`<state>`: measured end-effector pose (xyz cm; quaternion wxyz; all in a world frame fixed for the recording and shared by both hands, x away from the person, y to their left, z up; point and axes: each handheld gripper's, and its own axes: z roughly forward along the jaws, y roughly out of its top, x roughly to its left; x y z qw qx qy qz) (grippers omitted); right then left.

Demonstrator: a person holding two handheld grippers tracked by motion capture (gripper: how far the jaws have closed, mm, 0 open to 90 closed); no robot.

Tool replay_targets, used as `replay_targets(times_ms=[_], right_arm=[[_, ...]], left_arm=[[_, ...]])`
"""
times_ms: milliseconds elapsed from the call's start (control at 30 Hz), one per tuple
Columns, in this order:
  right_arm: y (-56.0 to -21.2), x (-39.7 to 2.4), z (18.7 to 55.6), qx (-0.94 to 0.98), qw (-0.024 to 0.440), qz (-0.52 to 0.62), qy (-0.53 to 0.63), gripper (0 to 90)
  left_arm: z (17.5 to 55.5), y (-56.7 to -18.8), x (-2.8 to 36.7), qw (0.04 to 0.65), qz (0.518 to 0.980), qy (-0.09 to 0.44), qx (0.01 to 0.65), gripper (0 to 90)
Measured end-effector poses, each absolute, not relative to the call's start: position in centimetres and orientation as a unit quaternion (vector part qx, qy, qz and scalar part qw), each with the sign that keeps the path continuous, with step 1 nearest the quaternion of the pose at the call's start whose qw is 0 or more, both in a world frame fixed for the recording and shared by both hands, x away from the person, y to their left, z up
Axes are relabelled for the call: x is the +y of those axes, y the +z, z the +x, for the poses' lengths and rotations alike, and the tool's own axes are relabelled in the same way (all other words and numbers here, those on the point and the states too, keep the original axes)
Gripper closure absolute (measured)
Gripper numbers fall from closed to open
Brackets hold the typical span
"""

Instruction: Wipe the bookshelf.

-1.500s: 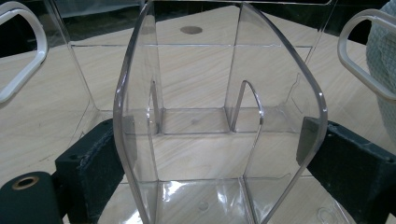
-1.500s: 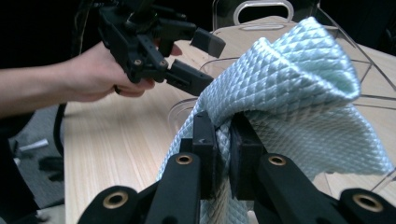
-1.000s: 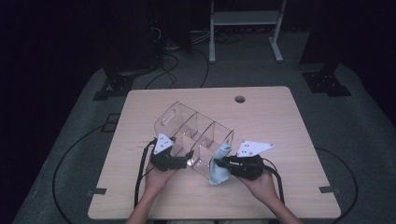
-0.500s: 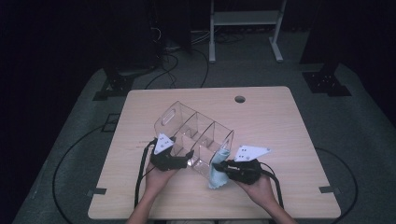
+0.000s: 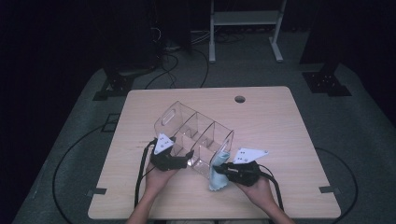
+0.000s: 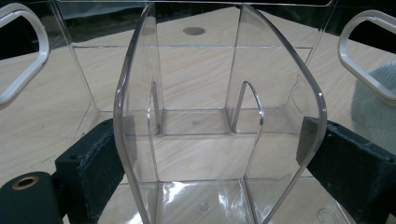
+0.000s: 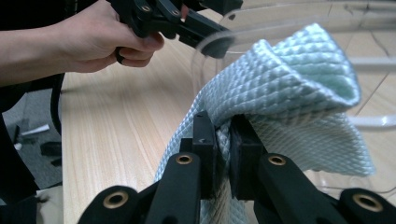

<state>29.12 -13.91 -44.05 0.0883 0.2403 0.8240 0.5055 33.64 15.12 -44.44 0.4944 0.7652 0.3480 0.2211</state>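
Right gripper (image 7: pixel 223 140): jaws pinched tight on a bunched fold of the cloth (image 7: pixel 289 88), pale blue waffle weave; the rest billows up and forward past the tips and a tail hangs below them. Just beyond the tips the cloth presses against the near end wall of the organizer (image 5: pixel 196 135), a clear plastic caddy with dividers and handle cutouts. Left gripper (image 6: pixel 210 154): jaws straddle a curved clear divider wall, pads pressed to its two outer edges, gripping the caddy to steady it; compartments run on ahead of the tips, handle slots off to either side. In the high view the left gripper (image 5: pixel 170 158) sits at the caddy's near left corner, the right gripper (image 5: pixel 223 167) at its near right corner, cloth (image 5: pixel 218 173) draped between jaw and table (image 5: pixel 280 126). Handling, as judged: cloth soft, light, limp, grips anywhere, best by a gathered fold as now so a pad of fabric leads. Caddy light, rigid, slick, thin-walled; likely to skid or flex under wiping pressure, so hold across a wall edge, firm but not crushing.
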Motion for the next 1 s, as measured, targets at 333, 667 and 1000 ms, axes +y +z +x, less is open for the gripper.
replay_targets(times_ms=[333, 667, 1000], right_arm=[[-45.8, -13.9, 29.8, 0.835, 0.078, 0.252, 0.482, 82.7], [-46.4, -15.9, 31.6, 0.818, 0.072, 0.295, 0.49, 82.6], [-47.4, -16.9, 33.5, 0.815, 0.096, 0.324, 0.47, 82.6]], left_arm=[[33.6, -44.4, 15.2, 0.494, 0.765, 0.218, 0.35, 8.3], [33.5, -44.4, 15.3, 0.493, 0.768, 0.217, 0.346, 8.2], [33.5, -44.4, 15.4, 0.494, 0.768, 0.216, 0.346, 8.4]])
